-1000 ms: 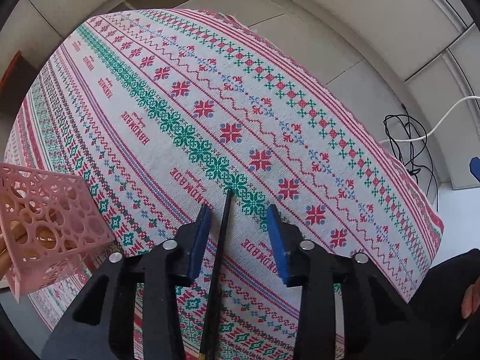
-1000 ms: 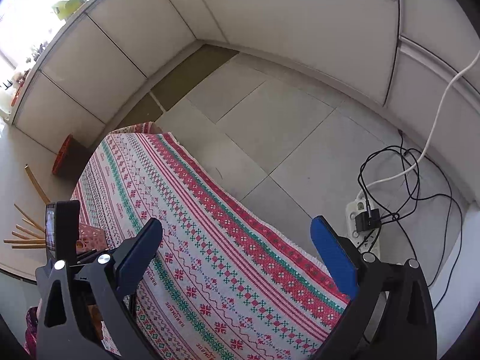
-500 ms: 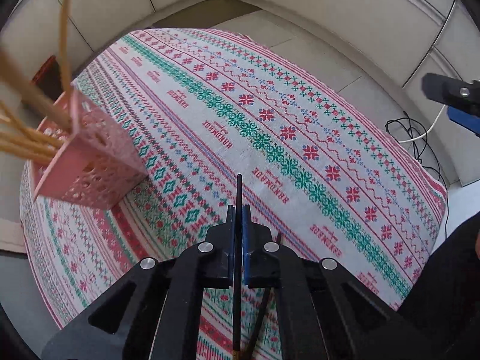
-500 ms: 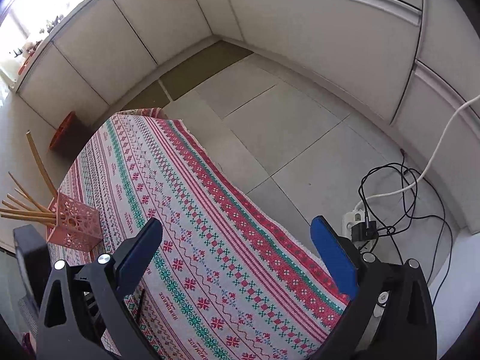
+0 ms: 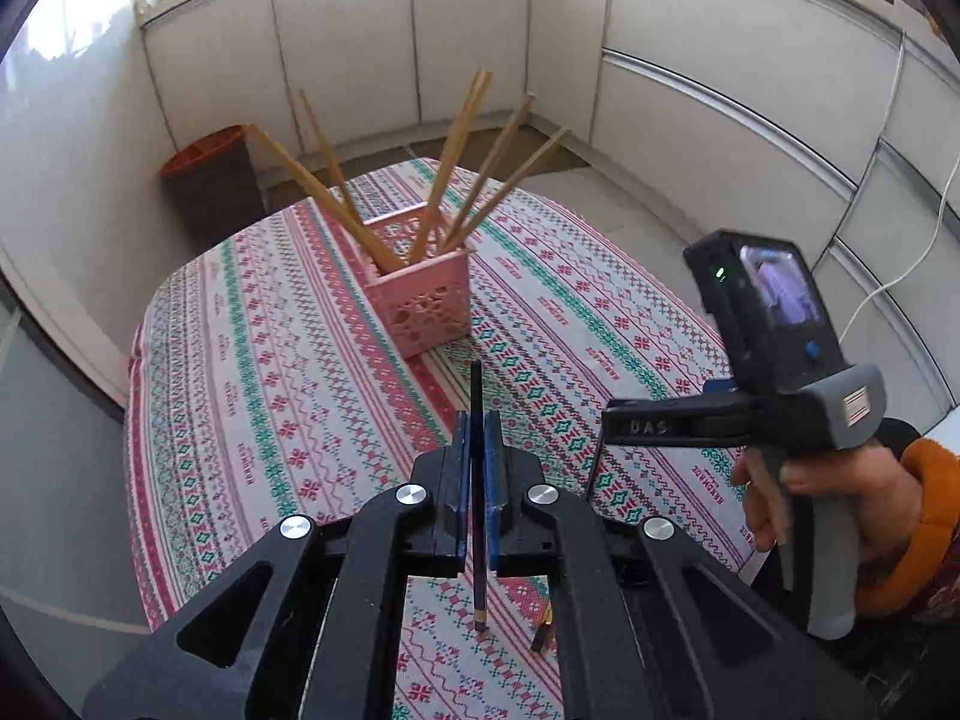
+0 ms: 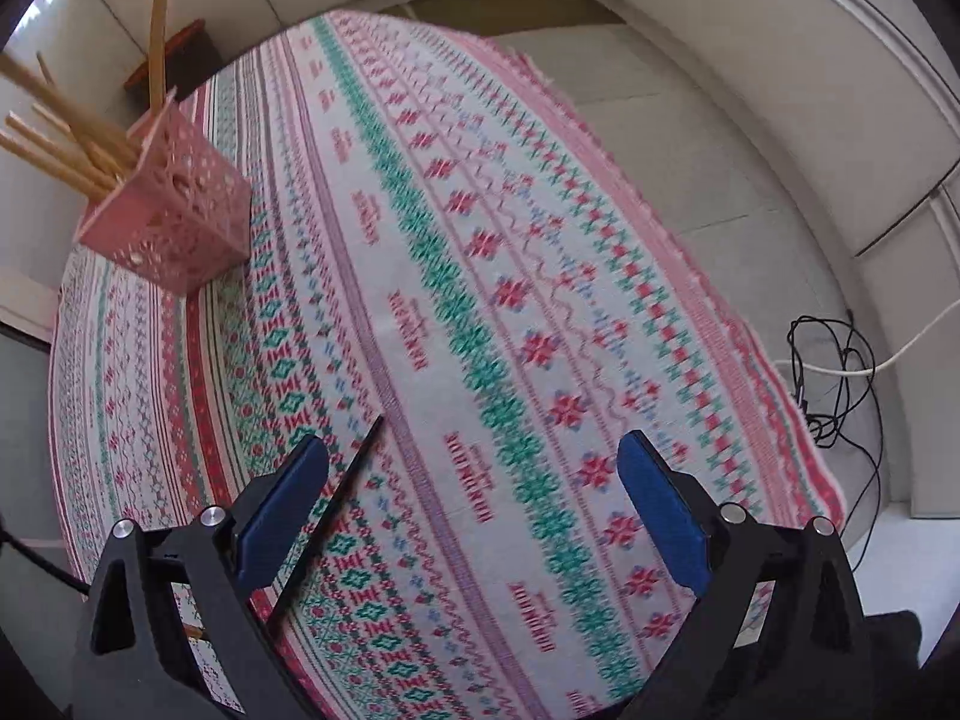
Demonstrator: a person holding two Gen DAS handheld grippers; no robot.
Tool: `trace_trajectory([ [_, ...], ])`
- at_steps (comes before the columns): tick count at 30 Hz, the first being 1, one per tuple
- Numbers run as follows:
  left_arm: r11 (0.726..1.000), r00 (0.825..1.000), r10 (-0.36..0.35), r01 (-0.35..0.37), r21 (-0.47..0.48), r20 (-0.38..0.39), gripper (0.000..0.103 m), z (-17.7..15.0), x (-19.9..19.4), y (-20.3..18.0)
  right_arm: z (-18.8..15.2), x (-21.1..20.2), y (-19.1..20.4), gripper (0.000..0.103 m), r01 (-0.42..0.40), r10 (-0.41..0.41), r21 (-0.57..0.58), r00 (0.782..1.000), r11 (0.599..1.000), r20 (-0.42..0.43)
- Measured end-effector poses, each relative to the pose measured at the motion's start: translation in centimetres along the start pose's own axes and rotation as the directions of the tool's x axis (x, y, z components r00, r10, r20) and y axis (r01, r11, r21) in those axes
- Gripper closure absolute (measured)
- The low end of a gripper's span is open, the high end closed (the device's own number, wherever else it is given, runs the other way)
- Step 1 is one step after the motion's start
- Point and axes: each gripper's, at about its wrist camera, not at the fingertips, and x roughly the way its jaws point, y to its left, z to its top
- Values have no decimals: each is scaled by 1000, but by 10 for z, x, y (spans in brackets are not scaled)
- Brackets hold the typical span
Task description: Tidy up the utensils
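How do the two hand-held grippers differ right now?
The left hand-held gripper is shut on a black chopstick; the right hand-held gripper holds nothing. The left's blue pads pinch together; the right's stand wide apart, closing slightly. Both have black frames and point at the patterned tablecloth.

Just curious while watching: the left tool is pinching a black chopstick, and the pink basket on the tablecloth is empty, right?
Not quite. The left tool does pinch a black chopstick, but the pink basket is not empty: several wooden chopsticks stand in it, as the left wrist view shows.

Pink holder [image 5: 423, 300]; black chopstick [image 5: 477, 408]; red-green patterned tablecloth [image 5: 252, 396].
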Motion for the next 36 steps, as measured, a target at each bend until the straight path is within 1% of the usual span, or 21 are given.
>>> trace_trajectory([
  [3,999,999,10,-8,-47,32,100,-1,-10,18,-3,17,24,23,25,-25,6,998,1000,-58],
  [4,998,999,11,-8,-58,44,100,-2,-14,23,-3,22,30,29,24,-23,18,996,1000,-85],
  [5,998,999,13,-10,-66,52,100,-3,-19,27,-3,24,34,28,34,-32,32,996,999,-83],
  [6,997,998,19,-14,-78,62,100,-3,-22,31,-4,23,40,32,44,-41,46,997,998,-69],
  [8,995,997,23,-16,-97,74,100,-3,-28,38,-5,20,50,45,48,-45,68,998,997,-46],
  [10,993,996,31,-21,-114,84,100,-5,-32,42,-8,17,61,78,22,-20,62,999,998,-34],
  [11,993,996,32,-22,-120,87,100,-6,-34,44,-10,16,68,87,9,-7,55,1000,998,-28],
  [12,992,995,35,-23,-127,91,100,-6,-36,46,-12,15,71,94,7,-6,57,1000,998,-21],
  [13,991,995,36,-23,-134,97,100,-7,-38,48,-13,15,71,95,-4,5,71,1000,997,-16],
  [14,990,994,37,-22,-139,101,100,-7,-39,49,-13,15,68,96,-37,38,95,999,995,-9],
  [16,988,993,39,-23,-150,111,100,-8,-41,51,-13,16,59,98,-129,130,133,991,983,-3],
  [17,988,993,39,-21,-156,114,100,-8,-42,52,-12,14,52,98,-156,158,148,987,977,-3],
  [20,984,991,27,-3,-177,134,100,-6,-46,54,-12,-2,36,98,-215,212,159,977,964,39],
  [25,981,986,11,21,-191,165,100,-2,-52,51,-19,-60,22,98,-271,260,61,955,961,144],
  [27,980,984,11,24,-196,177,100,0,-55,49,-25,-84,15,98,-289,281,15,941,957,190],
  [31,973,980,0,46,-225,199,100,7,-61,49,-30,-125,5,98,-323,325,-53,911,945,253],
  [36,973,977,8,42,-228,213,100,27,-68,46,-17,-171,5,98,-361,381,-120,874,925,301],
])
